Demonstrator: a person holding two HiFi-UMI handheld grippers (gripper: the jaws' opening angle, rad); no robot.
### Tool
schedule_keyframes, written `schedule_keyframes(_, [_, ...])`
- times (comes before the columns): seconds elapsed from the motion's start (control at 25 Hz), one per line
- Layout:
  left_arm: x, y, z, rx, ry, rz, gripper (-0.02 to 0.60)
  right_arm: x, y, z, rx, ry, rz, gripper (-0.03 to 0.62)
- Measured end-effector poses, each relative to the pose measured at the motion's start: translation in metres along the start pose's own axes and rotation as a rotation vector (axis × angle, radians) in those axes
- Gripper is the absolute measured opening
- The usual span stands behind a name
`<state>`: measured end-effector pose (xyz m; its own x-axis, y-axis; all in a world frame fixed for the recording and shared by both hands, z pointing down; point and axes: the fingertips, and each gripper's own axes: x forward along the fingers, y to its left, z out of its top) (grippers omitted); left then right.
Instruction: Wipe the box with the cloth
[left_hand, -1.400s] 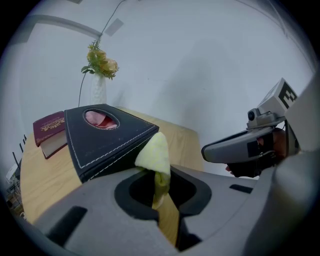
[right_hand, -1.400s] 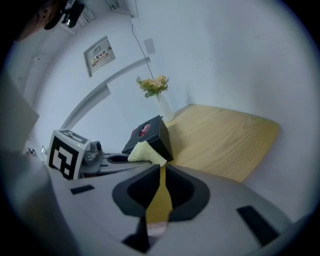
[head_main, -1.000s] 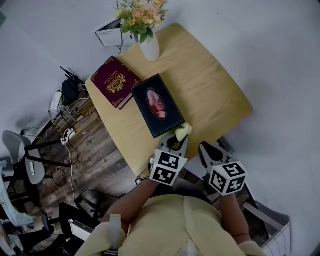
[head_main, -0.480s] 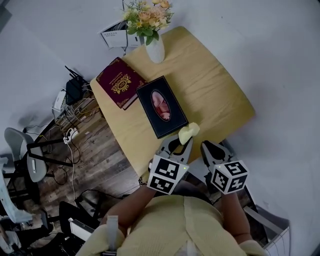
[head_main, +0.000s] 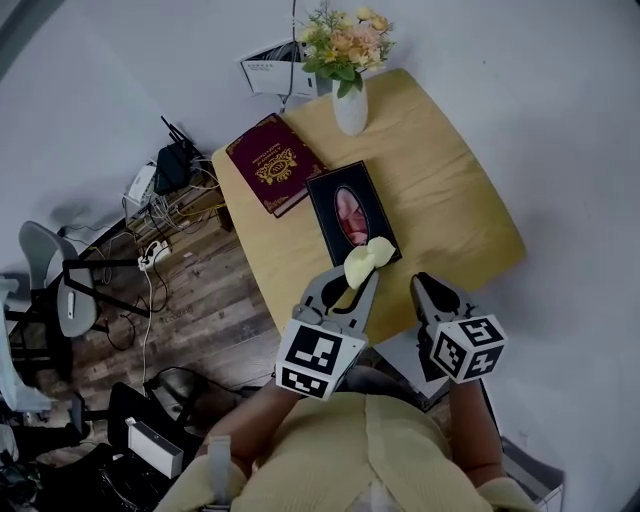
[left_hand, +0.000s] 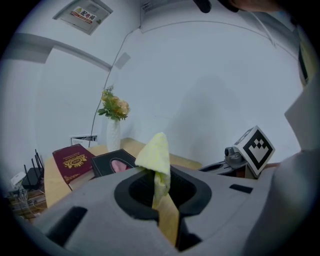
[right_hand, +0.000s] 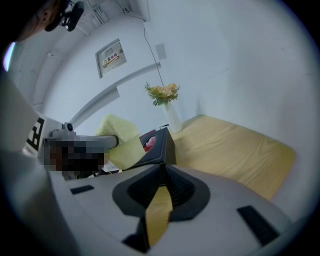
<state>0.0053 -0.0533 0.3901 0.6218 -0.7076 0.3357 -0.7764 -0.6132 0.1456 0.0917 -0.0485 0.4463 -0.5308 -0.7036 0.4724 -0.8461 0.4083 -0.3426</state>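
White wall (left_hand: 210, 75) fills the space ahead of both grippers, and dark plank floor (head_main: 200, 300) lies to the left of the left gripper (head_main: 356, 278). On that floor, far out to the left, stand a grey chair (head_main: 62, 300), a black router (head_main: 174, 160) and a tangle of cables (head_main: 150, 250).

A pale wooden table (head_main: 450, 190) stretches out in front of the grippers, its near edge just under their tips. The right half of its top, ahead of the right gripper (head_main: 426, 286), is bare wood.

The black box (head_main: 335, 200), with an oval opening that shows pink, lies flat directly ahead of the left gripper, its near end close under that gripper's tips. A dark red book (head_main: 275, 172) lies beyond it to the left. A white vase (head_main: 350, 110) of flowers (head_main: 345, 45) stands at the far edge.

The left gripper is clamped on a yellow cloth (head_main: 367, 258), which sticks up from its tips in a peak above the box's near end. The right gripper, just right of the left one, has its jaws together with nothing between them.
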Motion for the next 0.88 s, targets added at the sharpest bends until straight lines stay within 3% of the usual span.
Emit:
schedule_keyframes(0.48, [-0.045, 0.064, 0.006, -0.05, -0.053, 0.221, 0.051, 0.032, 0.022, 0.03, -0.167, 0.004, 0.093, 0.054])
schedule_keyframes(0.8, [-0.055, 0.088, -0.019, -0.062, -0.002, 0.32, 0.051, 0.053, 0.021, 0.033, -0.211, 0.035, 0.101, 0.055])
schedule_keyframes(0.88, [-0.055, 0.094, -0.028, -0.068, 0.018, 0.34, 0.051, 0.057, 0.02, 0.033, -0.206, 0.043, 0.107, 0.091])
